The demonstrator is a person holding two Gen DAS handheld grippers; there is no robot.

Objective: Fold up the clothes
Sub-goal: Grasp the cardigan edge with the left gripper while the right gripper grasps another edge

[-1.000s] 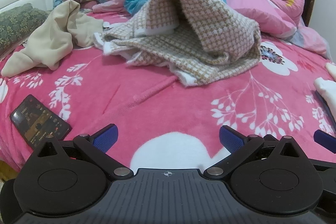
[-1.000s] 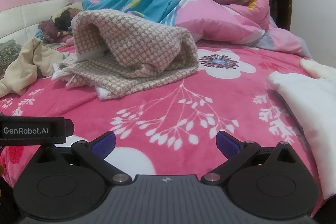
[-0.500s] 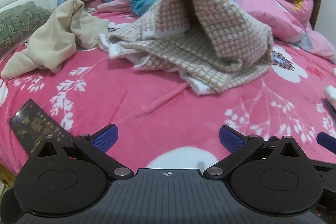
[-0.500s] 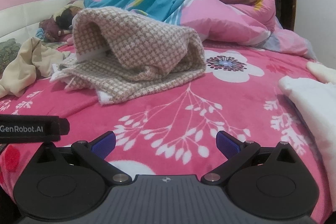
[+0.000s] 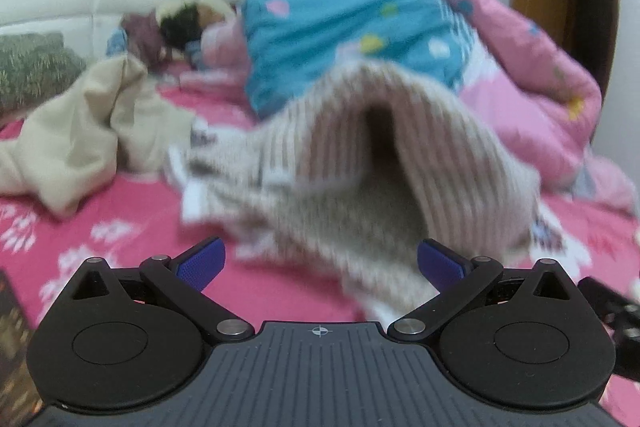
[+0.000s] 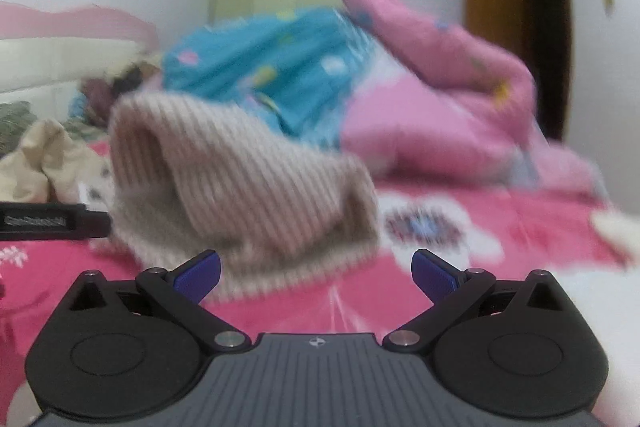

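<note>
We have closed in on the checked knit garment (image 5: 360,163) over the last second: a moment ago it lay well ahead of us across the pink floral bed (image 5: 120,219), and now its near hem sits just in front of our left hand-held gripper (image 5: 320,263), between the blue pads. Both views are smeared with motion, so fine detail of the cloth is lost.

The left hand-held gripper is spread wide and grasps nothing. Our right hand-held gripper (image 6: 316,269) is likewise released, its pads apart, with the same garment (image 6: 240,187) bunched just beyond its left pad; we cannot tell whether either pad touches the cloth yet.

The garment lies crumpled in a humped heap near the middle of the bed, in front of the blue and pink quilt (image 5: 352,27) piled toward the far edge. A beige garment (image 5: 80,135) lies toward the bed's left edge, near the headboard.

We judge that folding has not begun: the approach is nearly done, and the next need is to find a hem or corner on each side to pinch and spread the piece flat.
</note>
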